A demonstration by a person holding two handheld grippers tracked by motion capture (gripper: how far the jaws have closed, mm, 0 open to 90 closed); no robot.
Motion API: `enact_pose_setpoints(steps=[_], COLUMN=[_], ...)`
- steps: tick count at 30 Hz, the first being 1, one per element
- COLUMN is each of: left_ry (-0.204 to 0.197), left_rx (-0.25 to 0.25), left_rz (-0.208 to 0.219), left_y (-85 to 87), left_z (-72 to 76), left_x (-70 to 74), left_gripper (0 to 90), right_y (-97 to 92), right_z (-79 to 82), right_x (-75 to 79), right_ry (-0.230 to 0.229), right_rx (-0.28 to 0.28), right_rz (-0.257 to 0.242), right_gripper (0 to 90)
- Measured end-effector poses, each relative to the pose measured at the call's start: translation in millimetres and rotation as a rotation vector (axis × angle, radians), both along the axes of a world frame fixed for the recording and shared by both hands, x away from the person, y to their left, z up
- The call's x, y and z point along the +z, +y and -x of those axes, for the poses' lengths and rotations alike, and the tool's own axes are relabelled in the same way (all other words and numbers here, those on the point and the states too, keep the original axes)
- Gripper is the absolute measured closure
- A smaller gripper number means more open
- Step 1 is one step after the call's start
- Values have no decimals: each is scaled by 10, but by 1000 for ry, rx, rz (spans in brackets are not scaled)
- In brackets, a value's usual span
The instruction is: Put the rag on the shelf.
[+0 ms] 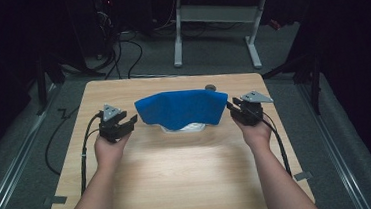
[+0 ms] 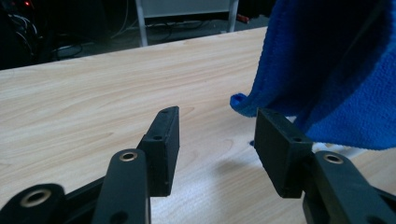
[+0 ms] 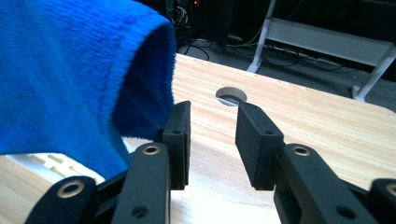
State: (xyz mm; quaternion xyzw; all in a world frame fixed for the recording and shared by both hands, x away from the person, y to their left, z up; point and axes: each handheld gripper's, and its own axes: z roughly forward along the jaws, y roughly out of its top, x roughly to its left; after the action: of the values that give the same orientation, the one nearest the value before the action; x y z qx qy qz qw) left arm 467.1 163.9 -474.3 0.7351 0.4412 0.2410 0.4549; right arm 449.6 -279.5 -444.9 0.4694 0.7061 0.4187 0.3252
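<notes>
A blue cloth (image 1: 181, 108) is draped over a white slatted object (image 1: 184, 128) at the middle of the wooden table (image 1: 178, 170). My left gripper (image 1: 131, 122) stands open just left of the cloth's left edge, nothing between its jaws. In the left gripper view the cloth (image 2: 327, 70) hangs at the upper right, its corner just beyond the right pad (image 2: 280, 154) of that gripper (image 2: 217, 149). My right gripper (image 1: 232, 108) is open at the cloth's right edge. In the right gripper view the cloth (image 3: 79, 79) hangs just left of that gripper (image 3: 212, 140), with the white object (image 3: 46, 163) below.
A round cable hole (image 1: 210, 87) lies in the table just behind the cloth, also ahead of the right jaws (image 3: 231, 95). A white-legged desk (image 1: 211, 17) stands beyond the table on grey floor, with cables. Bare tabletop spreads in front near the forearms.
</notes>
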Motion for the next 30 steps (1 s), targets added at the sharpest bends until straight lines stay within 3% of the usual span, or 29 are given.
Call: enact_pose_setpoints(steps=[3,8,10,15,17,23,30], left_ry=[2,-16,-20,11,28,42,54], left_rx=[-7,-13,-12,-28,-45,-83,-122], left_rz=[-18,0,-11,-26,-37,-40,-33], left_y=[0,27,31,28,12,-32,-134], left_z=[43,166,228,413,498,807,1098], left_x=[13,14,-1,-96,-142,-238,-284], left_gripper=[500,506,502,492,480,469,456], right_y=[0,-13,-9,22,22,-1,6], right_z=[81,200,266,463,573,905,1167], right_x=[21,33,44,35,19,-85,-296], right_ry=[-29,-14,-34,-42,-67,-68,-39], right_rx=[4,15,26,28,24,17,26], right_rz=[2,19,28,55,66,47,36], right_gripper=[654,656,651,650,647,619,596])
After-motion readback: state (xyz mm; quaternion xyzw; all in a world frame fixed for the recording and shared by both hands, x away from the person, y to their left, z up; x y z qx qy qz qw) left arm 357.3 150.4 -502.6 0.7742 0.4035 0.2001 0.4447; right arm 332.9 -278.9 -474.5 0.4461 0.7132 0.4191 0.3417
